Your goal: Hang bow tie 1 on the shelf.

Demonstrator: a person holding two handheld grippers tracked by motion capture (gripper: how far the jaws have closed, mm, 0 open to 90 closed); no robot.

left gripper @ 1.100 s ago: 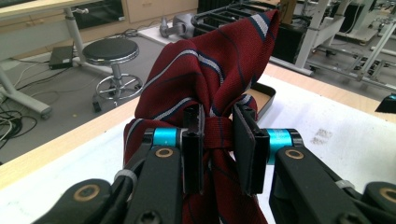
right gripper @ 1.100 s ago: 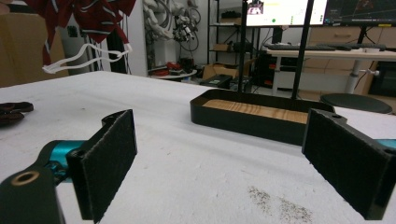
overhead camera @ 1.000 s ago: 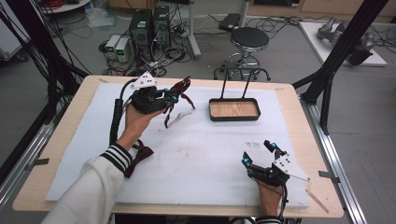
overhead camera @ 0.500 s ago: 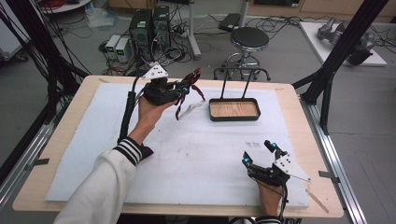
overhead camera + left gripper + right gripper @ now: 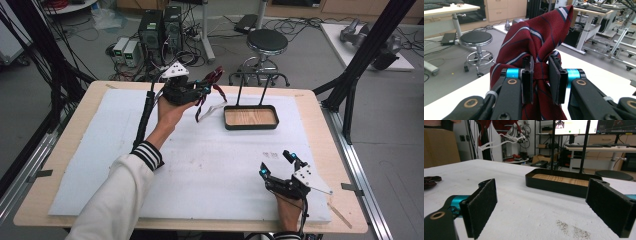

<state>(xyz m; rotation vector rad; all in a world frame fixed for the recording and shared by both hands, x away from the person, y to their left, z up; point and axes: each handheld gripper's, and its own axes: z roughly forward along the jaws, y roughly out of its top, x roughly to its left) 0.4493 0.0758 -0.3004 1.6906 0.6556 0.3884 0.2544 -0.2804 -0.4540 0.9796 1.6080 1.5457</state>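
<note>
Necktie (image 5: pixel 536 47) — between left gripper (image 5: pixel 541 75) pads

Woven cloth tie (image 5: pixel 534 42), wood-floored black tray (image 5: pixel 250 118), matt white mat (image 5: pixel 200 165)

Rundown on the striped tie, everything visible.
The tie is dark red woven cloth with thin pale and navy diagonal stripes. It is bunched into folds, and the left claw is shut on a gathered waist of it, pads pressing both sides. In the high view it is lifted off the white mat, left of the black tray; its tail hangs below the claw, and a white strip dangles beside it.
</note>
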